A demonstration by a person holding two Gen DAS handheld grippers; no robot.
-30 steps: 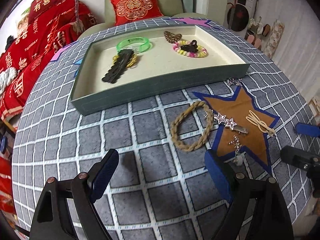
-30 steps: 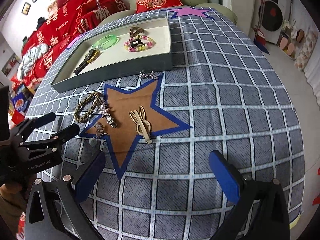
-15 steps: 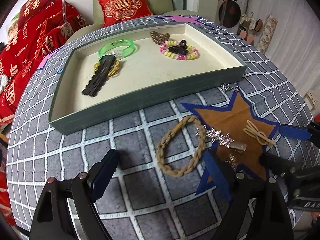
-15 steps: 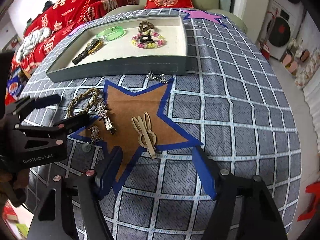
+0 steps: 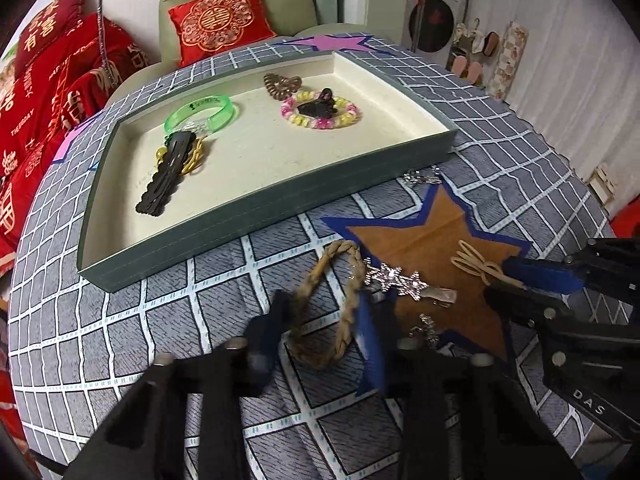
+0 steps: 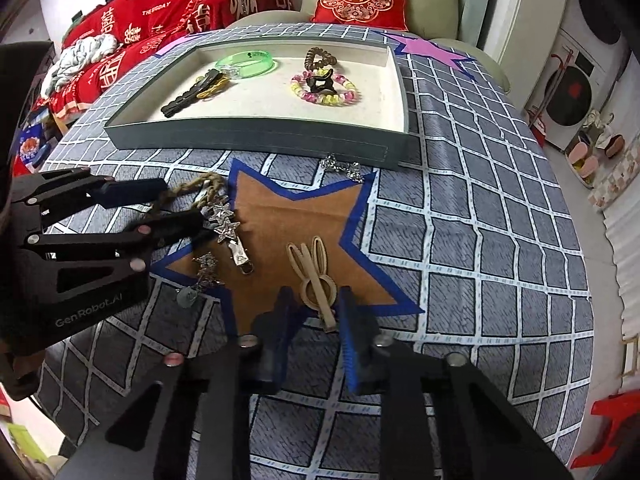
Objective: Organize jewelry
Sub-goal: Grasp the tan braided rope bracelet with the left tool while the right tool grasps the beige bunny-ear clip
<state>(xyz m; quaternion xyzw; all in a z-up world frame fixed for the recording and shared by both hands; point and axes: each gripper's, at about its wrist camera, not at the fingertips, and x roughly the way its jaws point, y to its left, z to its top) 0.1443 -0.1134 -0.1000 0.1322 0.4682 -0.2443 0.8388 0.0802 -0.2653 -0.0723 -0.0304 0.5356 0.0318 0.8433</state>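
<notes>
My left gripper (image 5: pixel 324 312) is closing on a tan braided rope ring (image 5: pixel 352 300), and its pads squeeze the ring into a narrow loop. My right gripper (image 6: pixel 316 308) is closing around the round end of a beige rabbit-shaped hair clip (image 6: pixel 312 268) on the brown star patch (image 6: pixel 296 220), with its pads against the clip. A silver star clip (image 6: pixel 230 224) and a dangling earring (image 6: pixel 206 268) lie between the two grippers. The grey tray (image 6: pixel 256 132) behind holds a green bangle, a black clip, a beaded bracelet and a brown hair tie.
A small silver piece (image 6: pixel 342 166) lies against the tray's front wall. The round table has a grey checked cloth. Red bedding and a cushioned chair stand behind it, and the floor drops away on the right.
Both grippers moved forward over the jewelry and their jaws went from wide to narrow. The left now pinches the rope ring, and the right pinches the rabbit clip.
</notes>
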